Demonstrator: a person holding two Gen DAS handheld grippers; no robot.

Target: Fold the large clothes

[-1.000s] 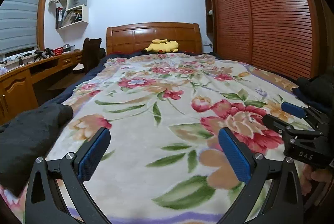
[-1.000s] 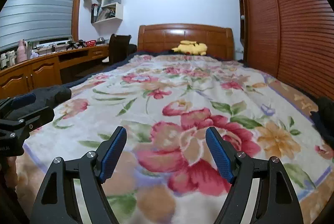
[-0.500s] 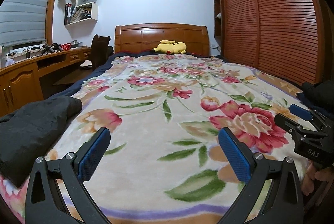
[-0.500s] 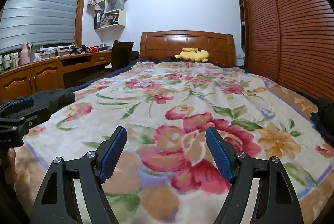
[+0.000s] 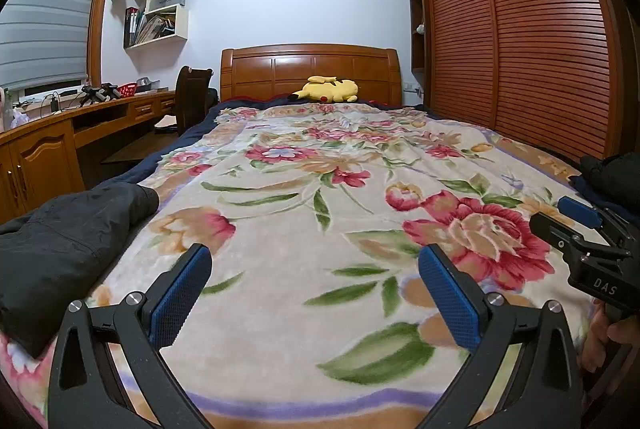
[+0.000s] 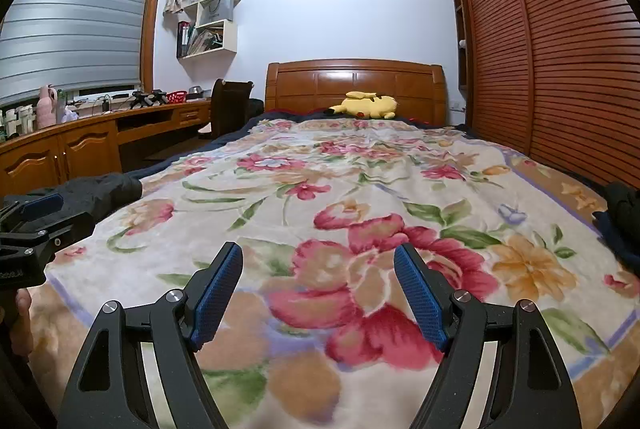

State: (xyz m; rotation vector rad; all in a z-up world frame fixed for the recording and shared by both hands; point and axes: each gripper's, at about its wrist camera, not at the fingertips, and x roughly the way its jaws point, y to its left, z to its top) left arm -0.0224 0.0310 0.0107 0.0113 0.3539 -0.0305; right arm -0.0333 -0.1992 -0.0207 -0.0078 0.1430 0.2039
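A black garment (image 5: 60, 241) lies bunched on the near left edge of the bed; it also shows in the right wrist view (image 6: 100, 191). A second dark garment (image 5: 612, 177) lies at the bed's right edge, also seen in the right wrist view (image 6: 622, 205). My left gripper (image 5: 314, 289) is open and empty above the floral blanket (image 5: 320, 181), right of the black garment. My right gripper (image 6: 318, 287) is open and empty over the blanket's near part. Each gripper shows at the edge of the other's view.
A yellow plush toy (image 5: 326, 90) lies by the wooden headboard (image 5: 310, 67). A long wooden desk (image 5: 60, 133) with a chair (image 5: 192, 97) runs along the left. Slatted wardrobe doors (image 5: 520, 41) line the right wall. Wall shelves (image 5: 160, 13) hang above the desk.
Both grippers have tilted up and drawn back slightly, so more of the wall and ceiling shows. Both stay open and empty.
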